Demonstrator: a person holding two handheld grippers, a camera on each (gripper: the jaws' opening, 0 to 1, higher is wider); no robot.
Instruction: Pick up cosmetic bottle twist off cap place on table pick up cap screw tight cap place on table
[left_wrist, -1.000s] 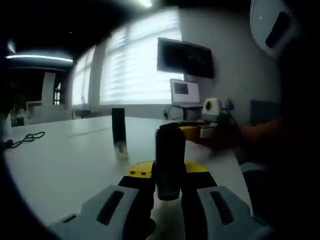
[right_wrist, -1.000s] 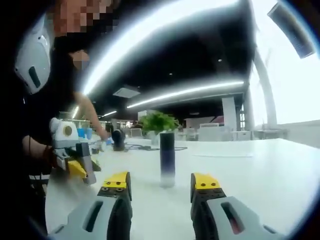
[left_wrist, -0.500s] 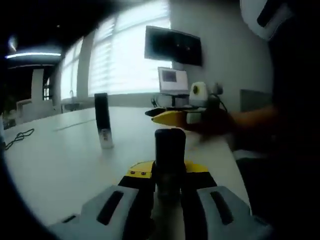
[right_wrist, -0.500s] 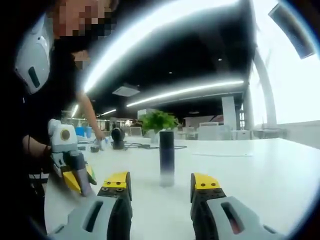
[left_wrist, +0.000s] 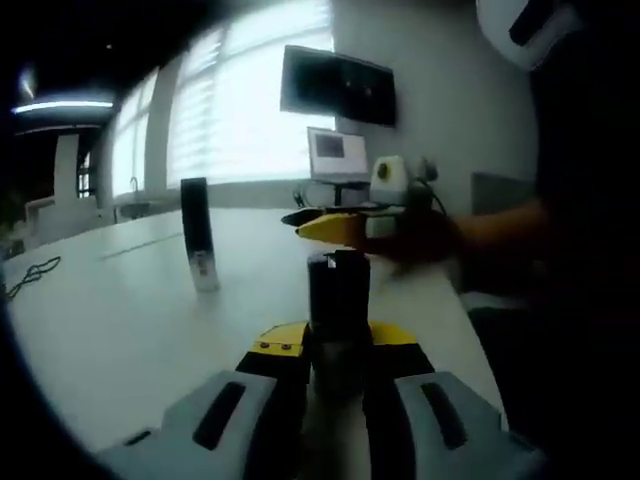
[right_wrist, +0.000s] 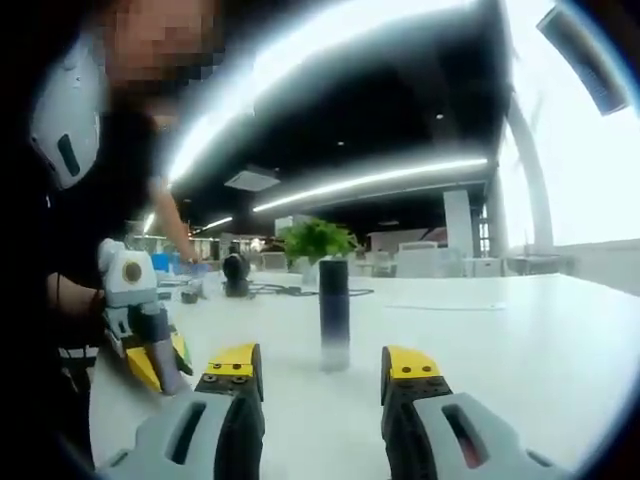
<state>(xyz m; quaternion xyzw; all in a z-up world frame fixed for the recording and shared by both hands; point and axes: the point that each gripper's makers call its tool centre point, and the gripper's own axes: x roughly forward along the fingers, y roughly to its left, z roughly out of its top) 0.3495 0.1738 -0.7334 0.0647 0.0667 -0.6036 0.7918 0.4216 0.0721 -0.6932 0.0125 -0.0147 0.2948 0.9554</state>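
A dark cylindrical cosmetic bottle (left_wrist: 338, 300) stands upright between the jaws of my left gripper (left_wrist: 338, 345), which is shut on it. A second slim bottle (left_wrist: 198, 235), dark above and pale below, stands on the white table (left_wrist: 110, 320) farther off to the left. My right gripper (left_wrist: 322, 224) reaches in from the right, just behind the held bottle's top. In the right gripper view, my right gripper (right_wrist: 325, 365) is open with nothing between its jaws, and the slim bottle (right_wrist: 334, 315) stands ahead of it. The left gripper (right_wrist: 158, 362) shows low at the left.
A wall screen (left_wrist: 338, 85) and a small monitor (left_wrist: 338, 155) stand at the table's far end. A cable (left_wrist: 25, 275) lies at the left. A potted plant (right_wrist: 318, 243) and a round black object (right_wrist: 236, 275) sit farther down the table. A person's arm (left_wrist: 500, 235) crosses on the right.
The left view has swung, so the slim bottle sits further left in it. The right gripper has come closer to the held bottle's top. The right gripper stays open.
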